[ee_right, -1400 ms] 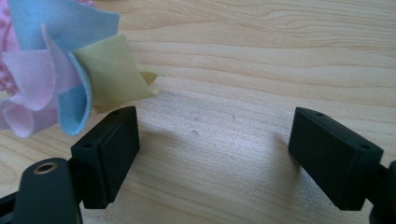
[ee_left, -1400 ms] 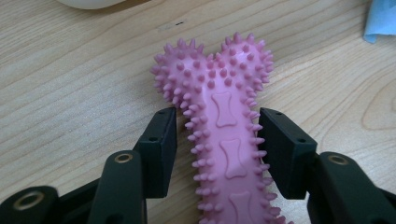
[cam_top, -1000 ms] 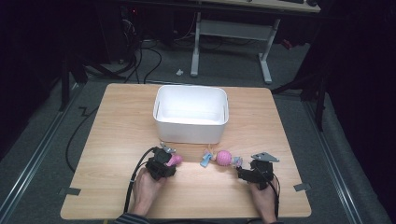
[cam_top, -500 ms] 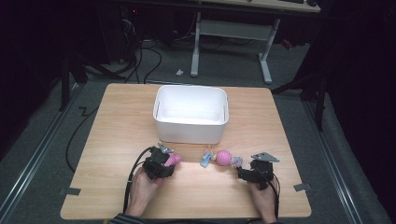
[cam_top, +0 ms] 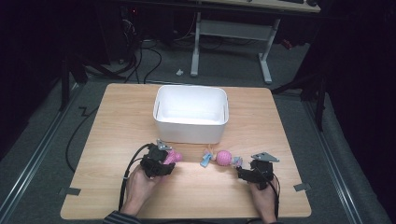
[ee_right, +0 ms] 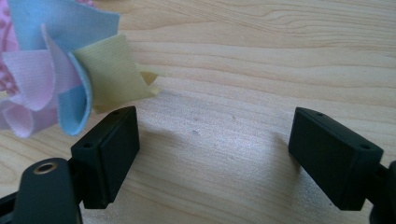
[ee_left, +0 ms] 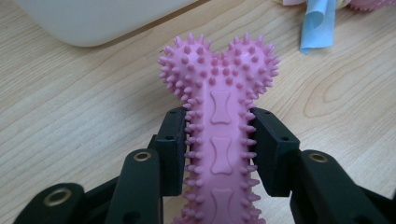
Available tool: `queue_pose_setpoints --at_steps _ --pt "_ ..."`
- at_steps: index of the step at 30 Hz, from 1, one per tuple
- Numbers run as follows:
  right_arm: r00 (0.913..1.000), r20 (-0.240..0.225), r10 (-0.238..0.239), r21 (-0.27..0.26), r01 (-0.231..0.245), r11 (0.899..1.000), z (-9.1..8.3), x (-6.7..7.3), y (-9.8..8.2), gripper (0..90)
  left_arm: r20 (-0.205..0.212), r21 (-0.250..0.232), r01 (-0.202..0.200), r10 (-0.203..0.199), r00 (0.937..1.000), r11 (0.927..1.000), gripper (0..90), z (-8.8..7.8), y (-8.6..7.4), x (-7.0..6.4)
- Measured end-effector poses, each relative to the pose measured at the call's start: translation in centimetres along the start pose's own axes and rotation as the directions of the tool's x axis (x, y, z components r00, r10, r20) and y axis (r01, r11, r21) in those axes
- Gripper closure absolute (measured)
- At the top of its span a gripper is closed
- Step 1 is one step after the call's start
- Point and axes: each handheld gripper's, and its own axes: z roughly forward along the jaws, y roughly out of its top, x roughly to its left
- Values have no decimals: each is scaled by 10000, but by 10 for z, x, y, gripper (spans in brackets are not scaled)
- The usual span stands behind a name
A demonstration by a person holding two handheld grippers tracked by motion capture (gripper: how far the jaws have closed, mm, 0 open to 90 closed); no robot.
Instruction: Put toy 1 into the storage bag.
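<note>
Now two toys — left tongs (ee_left: pixel 217 140) clamp one spiky pink bone (ee_left: pixel 218 121); right tongs (ee_right: pixel 212 154) gape beside one ribboned ball (cam_top: pixel 224 157).

A bright pink chew toy (ee_left: pixel 218 135) is seen dead centre in the left gripper view, covered all over in little nubs, with small bone shapes stamped down its middle. It is framed by matte black jaws with brass-coloured rivets. Pale wood grain is shown on the table (cam_top: pixel 289 135). A plain white bin (cam_top: pixel 191 112) is seen mid-frame in the high view. At the upper left of the right gripper view, a fabric toy (ee_right: pixel 60 79) is made up of pastel blue, pink and yellow strips.
</note>
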Motion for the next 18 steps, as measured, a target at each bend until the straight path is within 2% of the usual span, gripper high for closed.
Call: queue_pose_setpoints --at_steps 5,9,12,15,18 --pt "10000 2 30 1 -30 10000 0 0 0 162 192 -103 -29 31 9998 9999 588 1 1 -1" --pt "10000 0 27 2 -27 10000 0 0 0 163 299 115 -137 134 9995 9998 589 -2 4 -1" --pt "10000 -1 12 -2 -12 10000 0 0 0 163 494 98 -96 91 9987 9999 589 -6 7 1" --pt "10000 0 12 -2 -12 10000 0 0 0 163 440 33 -172 171 9989 9998 589 -13 11 2" --pt "10000 0 2 1 -2 10000 0 0 0 163 559 -75 -98 102 9984 9999 589 -21 14 5"
